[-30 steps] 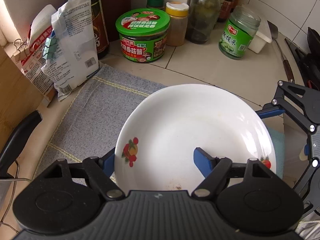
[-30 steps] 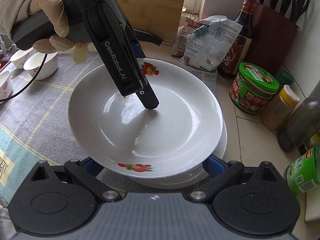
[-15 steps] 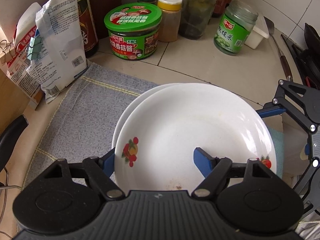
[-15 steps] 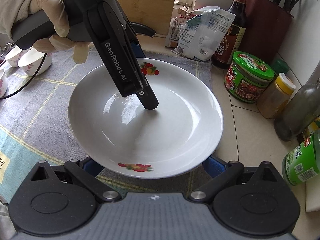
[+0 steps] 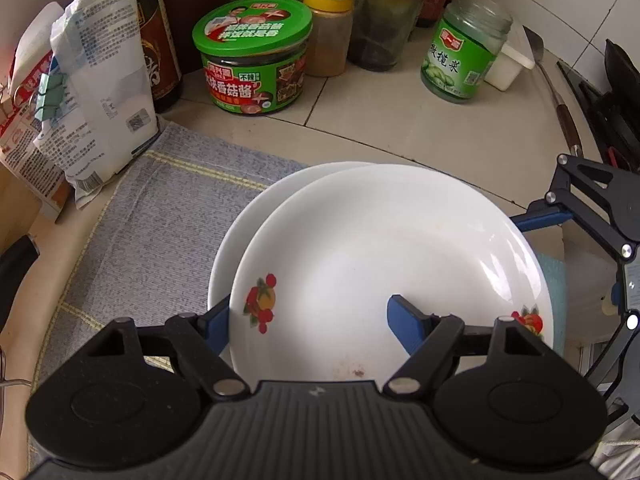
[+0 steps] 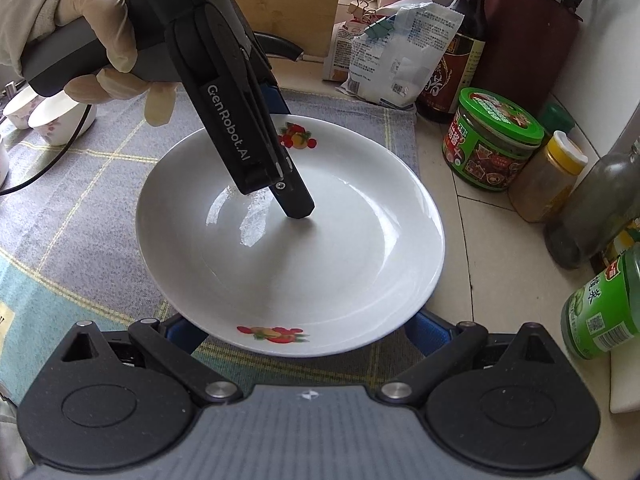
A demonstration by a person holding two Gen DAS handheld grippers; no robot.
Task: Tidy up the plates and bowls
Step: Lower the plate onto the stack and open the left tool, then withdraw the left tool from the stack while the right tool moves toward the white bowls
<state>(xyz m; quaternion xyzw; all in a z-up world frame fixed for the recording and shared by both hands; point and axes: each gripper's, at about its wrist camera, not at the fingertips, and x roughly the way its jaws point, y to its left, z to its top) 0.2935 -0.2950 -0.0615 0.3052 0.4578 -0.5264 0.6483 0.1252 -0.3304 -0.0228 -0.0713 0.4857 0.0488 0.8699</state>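
Observation:
A white plate with fruit prints (image 5: 384, 264) is held by my left gripper (image 5: 308, 320), shut on its near rim, one blue finger (image 5: 408, 326) inside the plate and the other below it. It shows in the right wrist view (image 6: 292, 248) with the left gripper (image 6: 296, 208) reaching in. A second white plate (image 5: 240, 232) peeks out beneath it on the left, on the grey cloth (image 5: 160, 216). My right gripper (image 6: 296, 332) is open, its blue fingers under the held plate's near rim on either side. Small white bowls (image 6: 60, 120) stand at far left.
Behind the plates stand a green-lidded sauce jar (image 5: 254, 56), a yellow-capped spice jar (image 5: 328, 28), a glass bottle (image 5: 384, 12), a green-labelled jar (image 5: 464, 48), a dark sauce bottle (image 5: 158, 40) and clipped food bags (image 5: 100, 92). A knife block (image 6: 524, 40) stands at the back corner.
The held plate has moved over the second plate, which now shows under its left edge in the left wrist view. Both grippers keep their place on the plate.

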